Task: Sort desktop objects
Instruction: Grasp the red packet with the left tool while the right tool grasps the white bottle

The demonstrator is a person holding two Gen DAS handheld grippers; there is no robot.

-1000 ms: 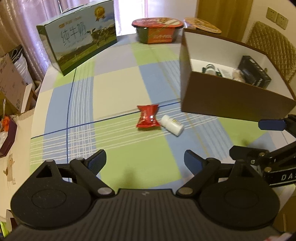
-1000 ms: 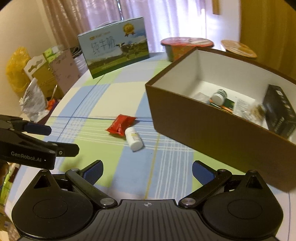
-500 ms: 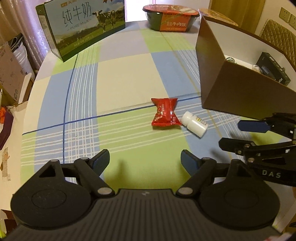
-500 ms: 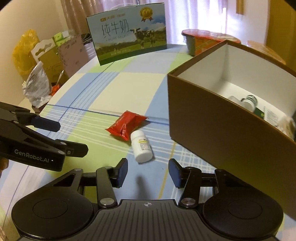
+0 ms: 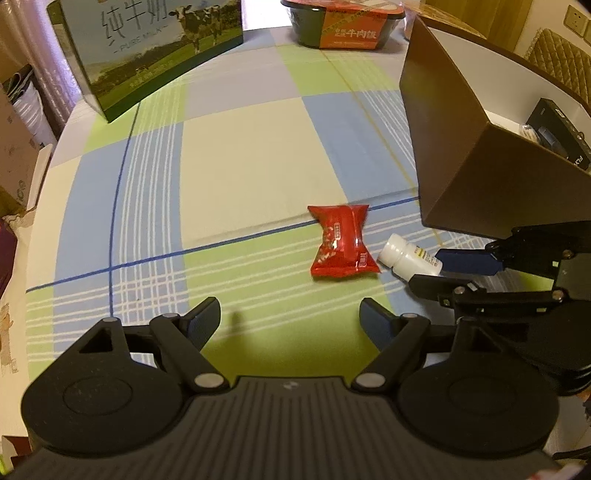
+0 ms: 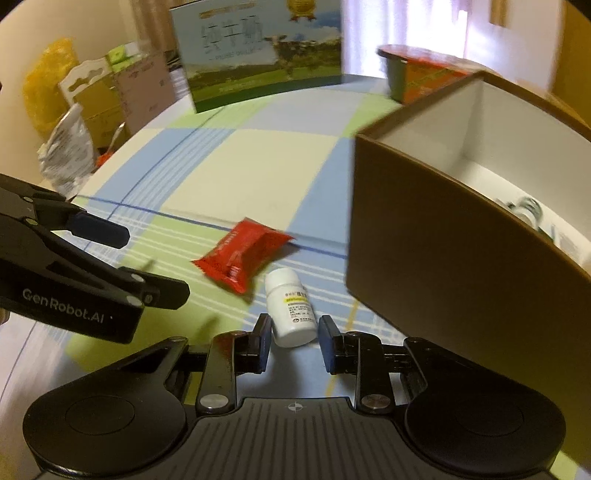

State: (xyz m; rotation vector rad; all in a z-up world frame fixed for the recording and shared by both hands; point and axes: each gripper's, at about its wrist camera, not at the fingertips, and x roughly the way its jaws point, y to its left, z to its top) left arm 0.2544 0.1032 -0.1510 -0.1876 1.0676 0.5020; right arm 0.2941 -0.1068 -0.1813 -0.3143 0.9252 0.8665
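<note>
White pill bottle (image 6: pixel 291 306): lying on its side on the checked tablecloth (image 5: pixel 251 155), cap pointing away from the right gripper (image 6: pixel 294 341), its base sitting between that gripper's blue pads. Right gripper's jaws have just been closing and are now standing narrow around the bottle's base; a thin gap is still showing on each side in the right wrist view, so the pads are not yet pressing on it. Red snack packet (image 5: pixel 341 242): lying flat just beside the bottle's cap end, near touching it. Left gripper (image 5: pixel 290 319): hovering over the cloth short of the packet, jaws standing wide, having just eased in a little, with nothing between them. Brown cardboard box (image 6: pixel 436 251): standing open-topped just beside the bottle, holding a black carton (image 5: pixel 561 136) and other small items that are too hidden to name. Milk carton case (image 5: pixel 147 48): standing upright at the far edge of the table. Red-lidded instant meal bowl (image 5: pixel 347 22): sitting at the far edge, between the case and the box.
</note>
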